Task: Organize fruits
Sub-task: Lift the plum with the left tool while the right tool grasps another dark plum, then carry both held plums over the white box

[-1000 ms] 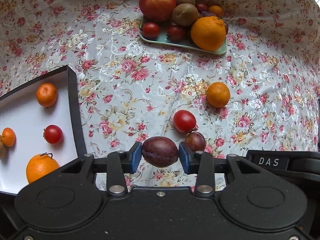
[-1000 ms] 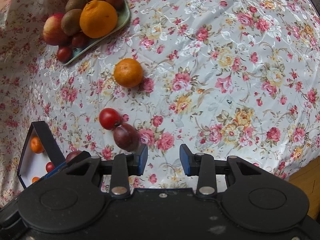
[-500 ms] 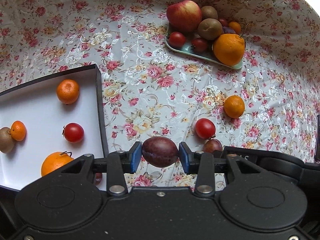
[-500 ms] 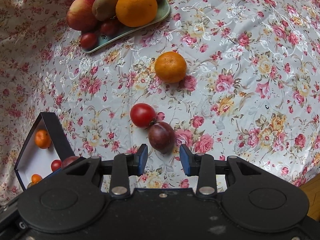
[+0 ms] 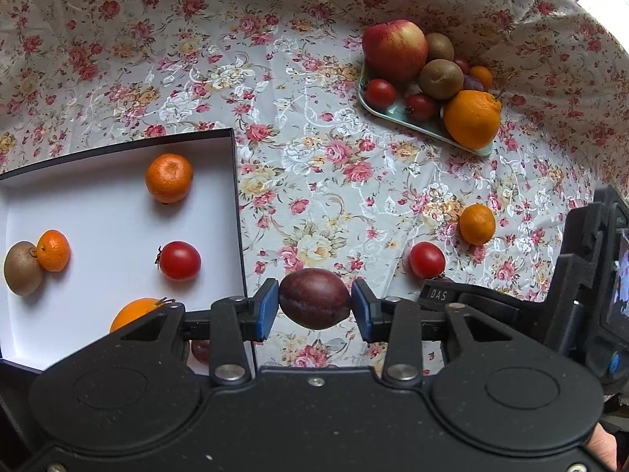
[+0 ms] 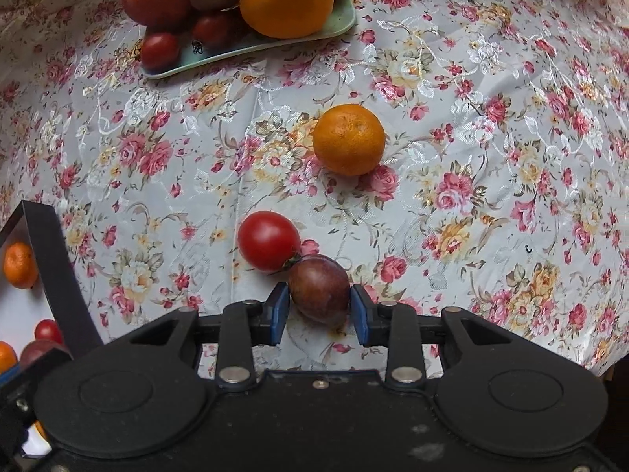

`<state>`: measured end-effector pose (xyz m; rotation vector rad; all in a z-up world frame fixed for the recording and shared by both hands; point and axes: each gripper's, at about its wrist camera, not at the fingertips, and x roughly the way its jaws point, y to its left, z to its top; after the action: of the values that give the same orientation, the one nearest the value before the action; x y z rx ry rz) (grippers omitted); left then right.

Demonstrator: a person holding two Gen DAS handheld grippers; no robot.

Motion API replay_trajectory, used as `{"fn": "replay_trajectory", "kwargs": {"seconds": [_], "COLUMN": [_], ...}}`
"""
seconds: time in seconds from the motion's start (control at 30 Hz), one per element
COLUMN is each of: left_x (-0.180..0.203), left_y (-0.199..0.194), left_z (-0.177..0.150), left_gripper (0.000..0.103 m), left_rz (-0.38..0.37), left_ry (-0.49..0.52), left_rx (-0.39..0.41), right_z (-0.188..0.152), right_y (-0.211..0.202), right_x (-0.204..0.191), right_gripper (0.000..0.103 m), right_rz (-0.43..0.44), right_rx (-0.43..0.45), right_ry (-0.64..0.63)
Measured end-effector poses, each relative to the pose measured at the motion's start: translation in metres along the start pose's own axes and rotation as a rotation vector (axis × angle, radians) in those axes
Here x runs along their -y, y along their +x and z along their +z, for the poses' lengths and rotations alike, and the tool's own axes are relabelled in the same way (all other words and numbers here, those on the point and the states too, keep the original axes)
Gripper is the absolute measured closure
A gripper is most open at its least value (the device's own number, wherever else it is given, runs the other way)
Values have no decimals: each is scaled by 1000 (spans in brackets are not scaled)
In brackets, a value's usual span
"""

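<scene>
The left gripper [image 5: 315,303] is pinching a dark plum [image 5: 314,298] between its blue pads, both pads touching the fruit's sides, the plum hanging clear above the floral tablecloth [image 5: 298,165], just right of the box's right wall.

The right gripper [image 6: 319,310] is sitting with its jaws parted around a second plum [image 6: 318,290] that is resting on the cloth; the pads are standing just beside its flanks, and whether they are pressing it cannot be told. A red tomato [image 6: 269,240] is touching that plum at its 10 o'clock. Farther out, at 12 o'clock from the plum, a mandarin [image 6: 348,139] is lying alone on the cloth.

In the left wrist view, the white-lined box [image 5: 234,196] is lying at 9 o'clock from the held plum, holding a tomato [image 5: 179,260], a mandarin [image 5: 169,177], a small mandarin [image 5: 53,250] touching a kiwi [image 5: 21,268], and an orange [image 5: 135,312] partly hidden by the gripper body.

At 1 o'clock, well apart, a pale green tray [image 5: 397,112] is carrying an apple [image 5: 394,49], kiwis, tomatoes and a large orange [image 5: 471,118].
</scene>
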<state>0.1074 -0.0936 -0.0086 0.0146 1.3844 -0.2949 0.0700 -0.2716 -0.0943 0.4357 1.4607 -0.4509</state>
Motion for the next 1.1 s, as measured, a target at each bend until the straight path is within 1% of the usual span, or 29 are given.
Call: {"fn": "replay_trajectory", "kwargs": {"seconds": [0.17,0.27,0.5,0.73,0.87,1.1], "left_x": [-14,-22,-49,-89,-111,-148], "left_y": [-8,-13,-21,-27,-29,-27], "left_z": [2,1,1,2,2,-4], "left_gripper": [55,55,55,55,55,55], "left_rz": [-1,6,43,85,102,131], "left_ry": [-30,-39,-79,-148,-187,-234], "left_rx": [15,28,52,68,73,62], "right_z": [-3,-3,-8,-15,-19,-28], "right_y": [-5,-14,-45,-71,-76,-84], "right_x": [-2,-1,-18,-58,-80,-123], "right_gripper": [70,70,70,70,70,69], "right_rz": [-35,-23,74,180,227,282], "right_rx": [25,35,89,149,156,172], "right_ry": [-21,-18,-36,-98,-127,-185]}}
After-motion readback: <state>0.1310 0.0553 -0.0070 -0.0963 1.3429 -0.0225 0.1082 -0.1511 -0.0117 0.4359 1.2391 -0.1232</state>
